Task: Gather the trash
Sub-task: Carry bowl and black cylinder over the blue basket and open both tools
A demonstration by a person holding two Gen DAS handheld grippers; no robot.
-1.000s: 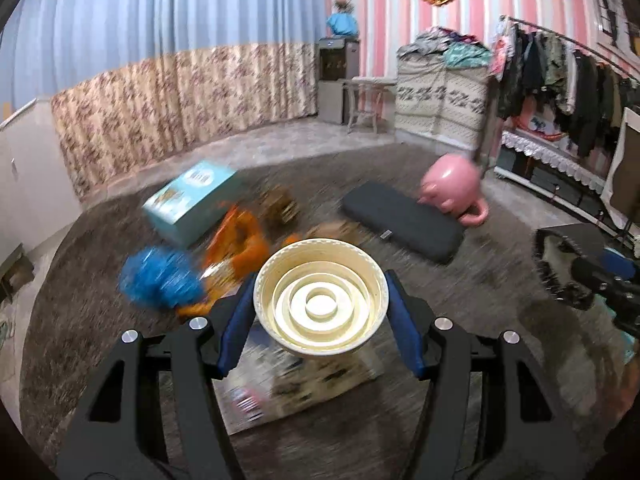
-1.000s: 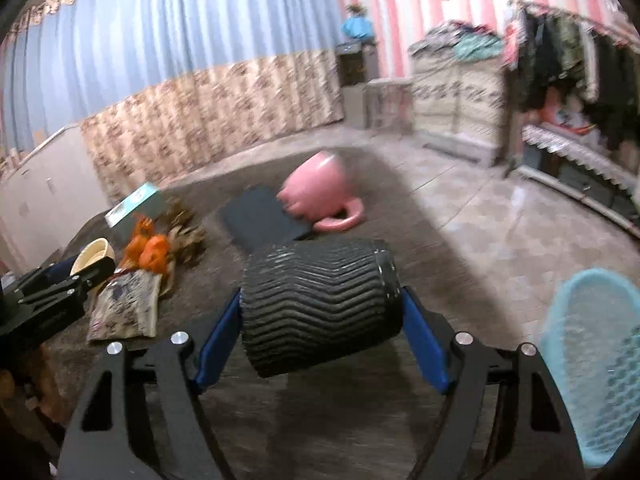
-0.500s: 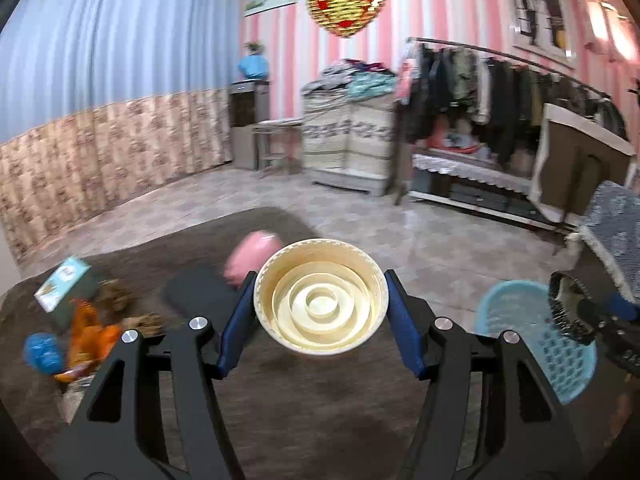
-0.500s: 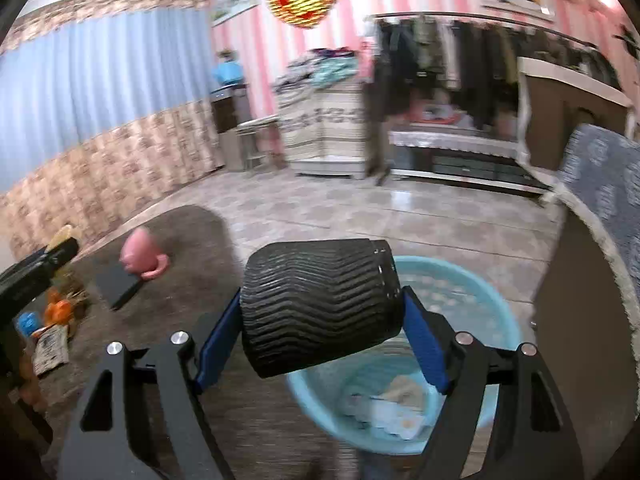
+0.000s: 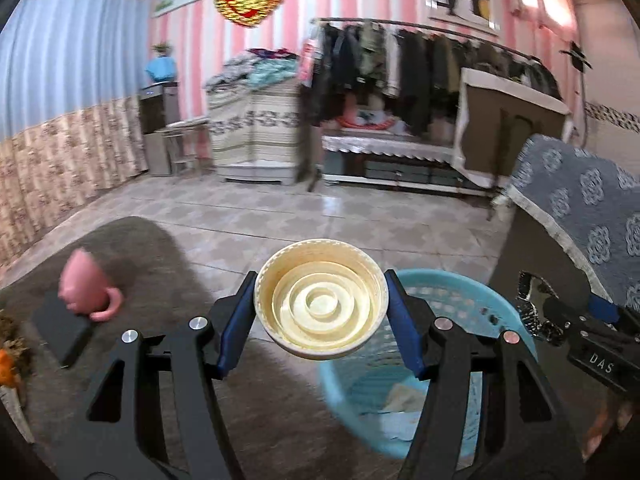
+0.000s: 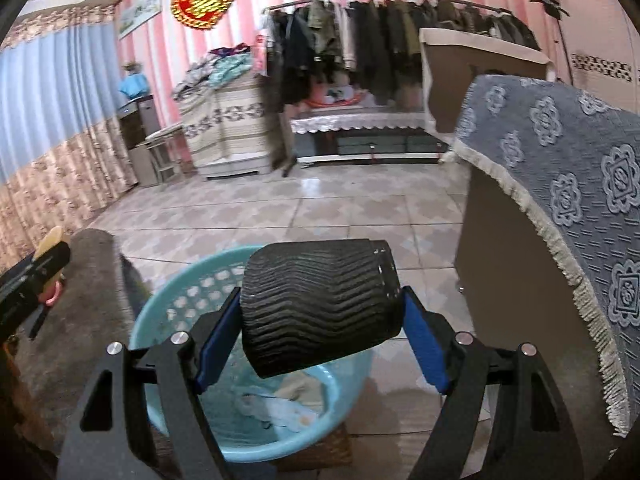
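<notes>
Both grippers are loaded and near the basket. The left gripper (image 5: 321, 300) is clamped on a cream lid (image 5: 321, 299), held at the centre of the left view with its ringed underside facing the camera; the blue basket (image 5: 492, 304) sits lower right of it, partly behind the right finger. The right gripper (image 6: 320, 312) grips a black ribbed cup (image 6: 320, 304) lying sideways between its pads, and in the right view it hangs over the basket (image 6: 180, 292), whose rim fills the lower left and centre. Some pale scraps (image 6: 276, 404) already lie on the basket's bottom, so part of the collecting looks done. What remains, by my reading, is dropping these two pieces in: the cup seems about ready to fall inside, while the lid looks to sit short of the rim. More clutter waits on the rug (image 5: 152, 256) at the left edge: a pink mug (image 5: 82, 284), a dark pad (image 5: 60, 328) and something orange (image 5: 6, 368).
</notes>
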